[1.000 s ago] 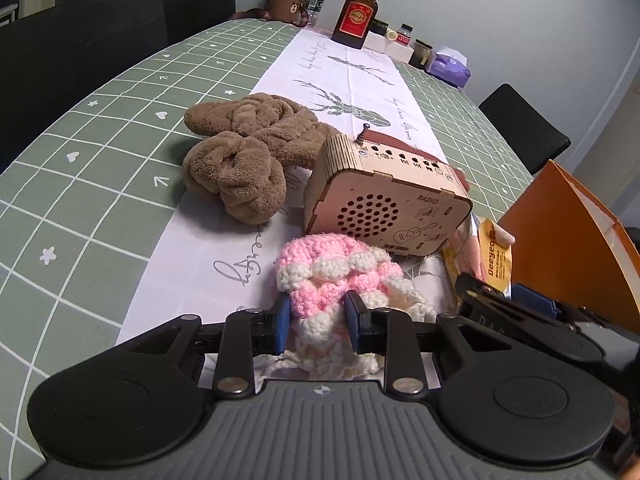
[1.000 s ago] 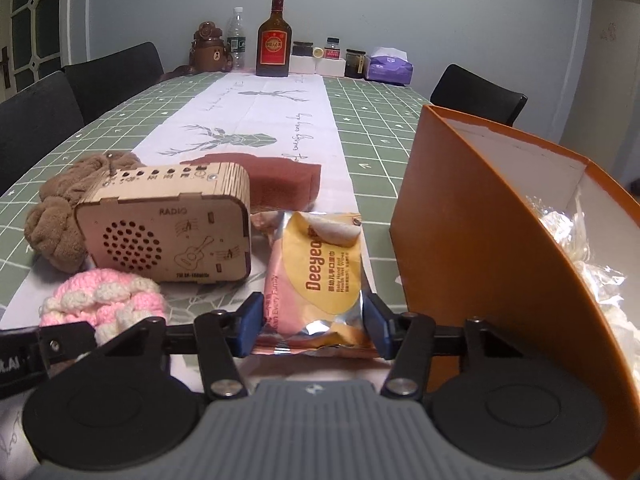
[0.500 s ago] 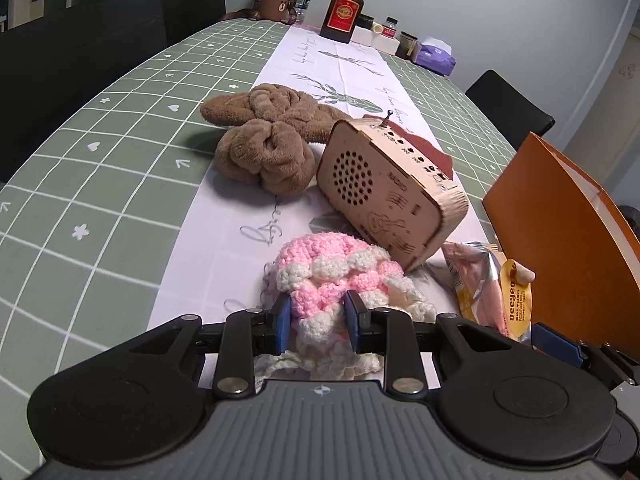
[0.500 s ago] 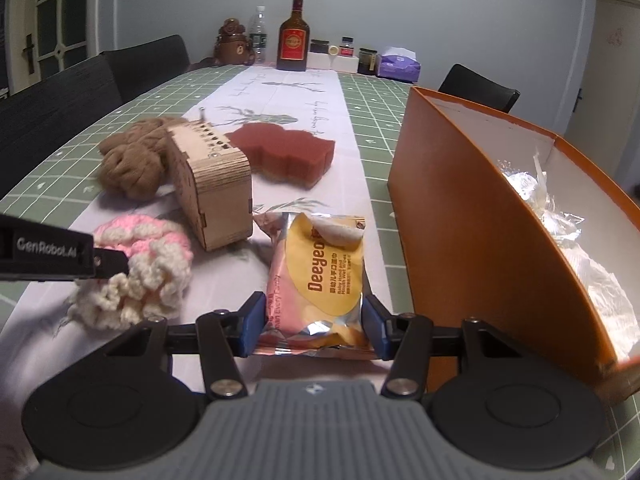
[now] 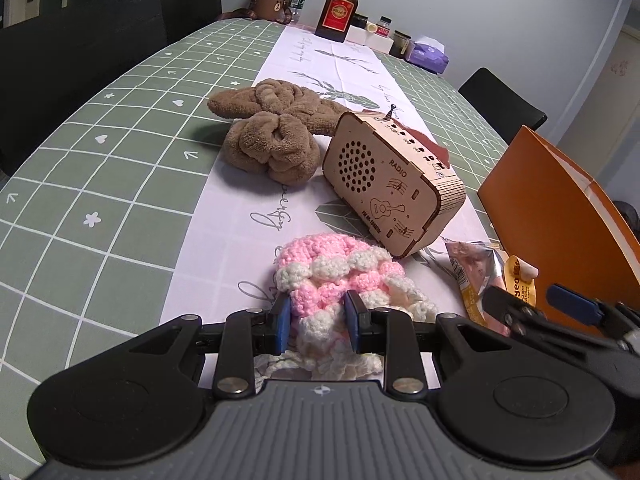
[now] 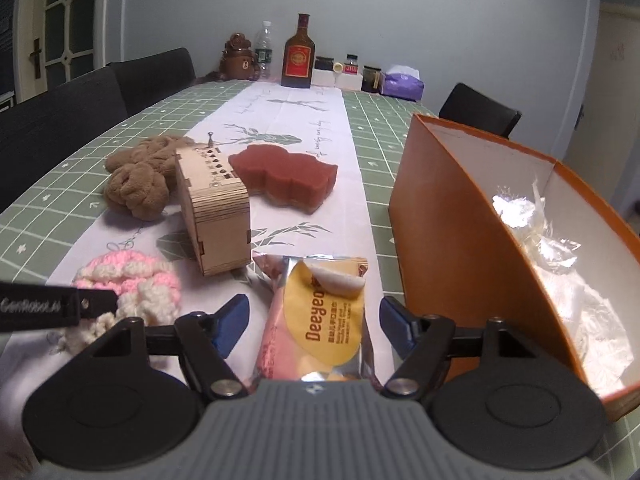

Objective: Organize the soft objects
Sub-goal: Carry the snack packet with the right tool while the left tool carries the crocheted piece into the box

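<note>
Crocheted hat [image 5: 336, 276] pinched between left gripper [image 5: 316, 322] fingers for transfer; right gripper [image 6: 314, 320] fingers spread, straddling snack packet [image 6: 320, 320] beside orange box [image 6: 460, 248].

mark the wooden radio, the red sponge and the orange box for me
wooden radio [image 5: 384, 188]: left wrist view, on its speaker face.
red sponge [image 6: 286, 172]: right wrist view, on its flat top.
orange box [image 6: 452, 232]: right wrist view, on its near outer wall.
</note>
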A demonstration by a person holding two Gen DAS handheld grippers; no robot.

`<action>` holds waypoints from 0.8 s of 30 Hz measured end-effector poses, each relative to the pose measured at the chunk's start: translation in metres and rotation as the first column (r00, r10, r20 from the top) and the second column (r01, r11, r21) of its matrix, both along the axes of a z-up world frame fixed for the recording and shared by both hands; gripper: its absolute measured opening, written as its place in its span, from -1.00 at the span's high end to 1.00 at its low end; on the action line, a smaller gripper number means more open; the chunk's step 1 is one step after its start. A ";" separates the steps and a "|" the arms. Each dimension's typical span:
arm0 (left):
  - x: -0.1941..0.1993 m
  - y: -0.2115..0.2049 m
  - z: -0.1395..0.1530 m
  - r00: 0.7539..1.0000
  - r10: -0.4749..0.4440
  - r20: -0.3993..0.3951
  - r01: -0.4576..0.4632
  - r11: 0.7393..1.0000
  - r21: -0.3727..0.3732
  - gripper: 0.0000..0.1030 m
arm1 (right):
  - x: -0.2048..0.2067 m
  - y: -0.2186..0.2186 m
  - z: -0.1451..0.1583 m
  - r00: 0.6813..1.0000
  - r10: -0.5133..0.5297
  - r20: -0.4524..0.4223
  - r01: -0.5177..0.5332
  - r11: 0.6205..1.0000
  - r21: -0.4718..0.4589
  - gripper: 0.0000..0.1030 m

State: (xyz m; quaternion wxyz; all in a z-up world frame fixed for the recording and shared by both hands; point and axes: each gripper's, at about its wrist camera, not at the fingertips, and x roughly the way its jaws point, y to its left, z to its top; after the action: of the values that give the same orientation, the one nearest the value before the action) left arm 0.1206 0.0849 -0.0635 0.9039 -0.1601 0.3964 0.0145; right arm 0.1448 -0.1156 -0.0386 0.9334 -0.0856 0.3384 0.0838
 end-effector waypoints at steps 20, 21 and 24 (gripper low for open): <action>0.056 -0.019 -0.002 0.994 -0.110 -0.001 0.110 0.994 0.001 0.45 | 0.006 0.004 -0.018 0.995 0.004 -0.097 -0.007 0.999 -0.031 0.03; 0.060 -0.021 -0.002 0.994 -0.109 0.001 0.109 0.994 0.011 0.45 | 0.009 0.005 -0.018 0.996 0.004 -0.094 -0.007 0.999 -0.036 0.03; 0.070 -0.025 -0.003 0.995 -0.103 -0.001 0.103 0.995 0.012 0.45 | 0.020 0.006 -0.020 0.996 -0.003 -0.086 -0.001 0.999 -0.047 0.03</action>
State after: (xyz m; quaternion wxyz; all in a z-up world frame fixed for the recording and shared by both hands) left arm 0.1902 0.0601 -0.0663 0.9043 -0.1341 0.4043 -0.0299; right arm 0.1650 -0.1092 -0.0586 0.9157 -0.1038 0.3801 0.0791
